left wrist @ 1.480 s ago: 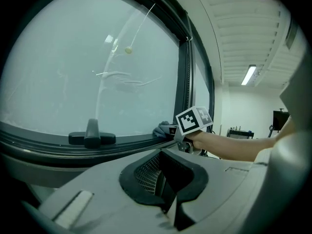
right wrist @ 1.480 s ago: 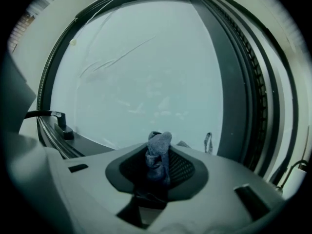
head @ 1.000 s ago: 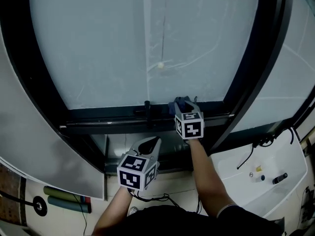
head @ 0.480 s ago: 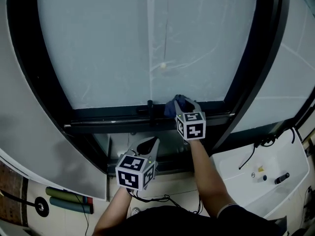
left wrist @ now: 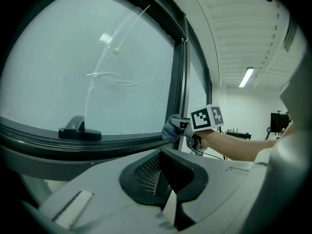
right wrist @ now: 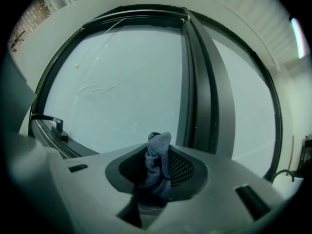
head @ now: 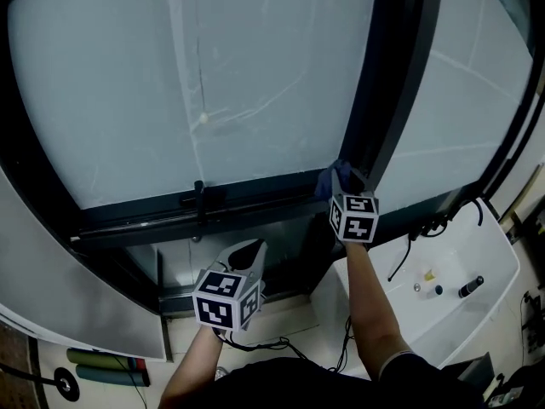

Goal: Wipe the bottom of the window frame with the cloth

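Two claws show in the head view. The right claw (head: 339,183) reaches forward on a nearly straight forearm and presses a crumpled blue-grey cloth (head: 330,180) onto the black bottom rail of the window frame (head: 145,220). The cloth sits at the rail's right-hand corner, against the dark upright post (head: 377,100). The left claw (head: 248,251) hangs low, well back from the rail, and looks idle. The wipe seems to be at the rail's right end. Whether the stretch past the black window handle (head: 201,196) is done cannot be told.

In the left gripper view, its jaws look pressed together on nothing, and the cloth touches the rail ahead.

In the right gripper view, the jaws pinch the cloth, its bunched tip standing up between them.
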Demonstrator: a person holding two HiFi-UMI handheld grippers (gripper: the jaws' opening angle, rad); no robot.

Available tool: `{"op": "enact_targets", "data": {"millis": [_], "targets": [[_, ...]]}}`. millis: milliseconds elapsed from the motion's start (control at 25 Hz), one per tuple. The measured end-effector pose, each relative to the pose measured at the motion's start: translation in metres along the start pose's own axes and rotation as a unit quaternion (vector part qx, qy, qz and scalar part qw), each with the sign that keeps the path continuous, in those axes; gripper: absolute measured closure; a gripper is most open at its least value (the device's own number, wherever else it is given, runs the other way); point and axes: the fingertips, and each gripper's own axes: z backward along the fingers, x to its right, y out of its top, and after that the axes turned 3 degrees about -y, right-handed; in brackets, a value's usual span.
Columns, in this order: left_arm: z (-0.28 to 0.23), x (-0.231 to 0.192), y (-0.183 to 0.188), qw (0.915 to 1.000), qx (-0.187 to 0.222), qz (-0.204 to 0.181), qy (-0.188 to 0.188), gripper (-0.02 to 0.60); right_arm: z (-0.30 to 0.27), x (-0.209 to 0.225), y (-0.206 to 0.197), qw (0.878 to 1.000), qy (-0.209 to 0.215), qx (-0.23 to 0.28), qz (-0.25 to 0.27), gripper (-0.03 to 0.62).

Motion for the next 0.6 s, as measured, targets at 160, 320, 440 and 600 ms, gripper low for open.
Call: {"op": "enact_targets", "data": {"millis": [160, 320, 440, 600], "targets": [[-0.008, 0.009, -0.012, 0.9998, -0.018, -0.002, 0.004, 0.574, -0.017, 0.024, -0.040, 0.999, 0.003, -0.032, -0.003, 0.485], [-0.004, 0.001, -0.023, 0.9989, -0.033, 0.011, 0.032, 0.574, -0.021, 0.010, -0.057, 0.999, 0.025, -0.037, -0.019, 0.485], [0.004, -0.008, -0.032, 0.9974, -0.042, 0.023, 0.054, 0.573, -0.016, -0.016, -0.051, 0.998, 0.054, -0.025, -0.020, 0.485], [0.027, -0.020, -0.037, 0.9962, -0.034, 0.031, 0.073, 0.574, -0.004, -0.072, -0.043, 0.996, 0.086, -0.010, -0.023, 0.485]]}}
